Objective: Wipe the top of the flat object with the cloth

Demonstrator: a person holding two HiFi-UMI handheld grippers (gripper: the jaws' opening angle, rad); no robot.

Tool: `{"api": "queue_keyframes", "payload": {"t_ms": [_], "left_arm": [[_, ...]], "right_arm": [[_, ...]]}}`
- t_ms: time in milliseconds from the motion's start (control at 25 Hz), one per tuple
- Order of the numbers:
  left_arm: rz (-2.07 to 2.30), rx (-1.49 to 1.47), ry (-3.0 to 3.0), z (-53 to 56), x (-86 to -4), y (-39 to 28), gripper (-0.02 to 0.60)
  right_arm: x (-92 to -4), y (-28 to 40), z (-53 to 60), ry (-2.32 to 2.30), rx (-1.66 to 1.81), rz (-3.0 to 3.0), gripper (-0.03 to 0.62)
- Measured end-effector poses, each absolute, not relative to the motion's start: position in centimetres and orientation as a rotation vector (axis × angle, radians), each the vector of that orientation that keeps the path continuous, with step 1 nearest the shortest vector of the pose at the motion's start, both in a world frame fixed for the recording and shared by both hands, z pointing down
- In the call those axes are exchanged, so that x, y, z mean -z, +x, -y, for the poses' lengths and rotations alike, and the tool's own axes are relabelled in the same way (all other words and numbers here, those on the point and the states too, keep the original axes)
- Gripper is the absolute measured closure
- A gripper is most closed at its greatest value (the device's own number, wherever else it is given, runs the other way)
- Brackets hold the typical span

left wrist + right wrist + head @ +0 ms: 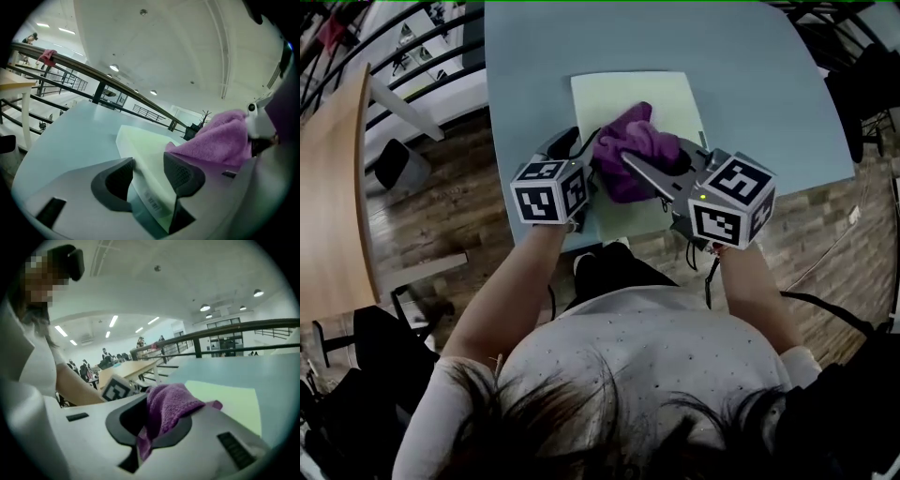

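Note:
A pale yellow-green flat board lies on the blue-grey table near its front edge. A purple cloth is bunched on the near half of the board. My right gripper comes in from the right and is shut on the cloth, which bulges out between its jaws over the board. My left gripper sits at the board's near left edge. In the left gripper view that edge runs between the two pads, and the gripper is shut on it, with the cloth just to the right.
The table's front edge is right under my grippers, with wooden floor below. A wooden table stands at the left, with a black chair beside it. Railings and other people are in the distance.

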State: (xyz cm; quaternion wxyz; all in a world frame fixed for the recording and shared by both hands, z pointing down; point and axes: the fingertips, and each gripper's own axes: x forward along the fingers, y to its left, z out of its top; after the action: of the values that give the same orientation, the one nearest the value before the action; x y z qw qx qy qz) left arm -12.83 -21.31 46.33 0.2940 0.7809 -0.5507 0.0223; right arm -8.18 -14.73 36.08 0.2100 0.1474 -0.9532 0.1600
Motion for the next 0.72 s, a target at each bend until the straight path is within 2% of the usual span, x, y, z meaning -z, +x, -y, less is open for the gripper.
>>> {"api": "queue_keyframes", "payload": {"t_ms": [200,400,720], "left_arm": [[1.458,-0.055,2.078,21.4,-46.4,-12.7,0.376],[1.480,-0.064,2.082,21.6,-46.5,-12.5,0.377],[1.486,-0.073,2.083,21.6,-46.6,-12.5,0.377]], "right_arm": [[-44.6,-8.5,14.1,0.489,-0.211,2.336,0.586],[-45.3,-6.3,15.6,0.560,-0.136,2.236,0.588],[-45.7,2.2,20.0,0.798,-0.192,2.110,0.588]]}}
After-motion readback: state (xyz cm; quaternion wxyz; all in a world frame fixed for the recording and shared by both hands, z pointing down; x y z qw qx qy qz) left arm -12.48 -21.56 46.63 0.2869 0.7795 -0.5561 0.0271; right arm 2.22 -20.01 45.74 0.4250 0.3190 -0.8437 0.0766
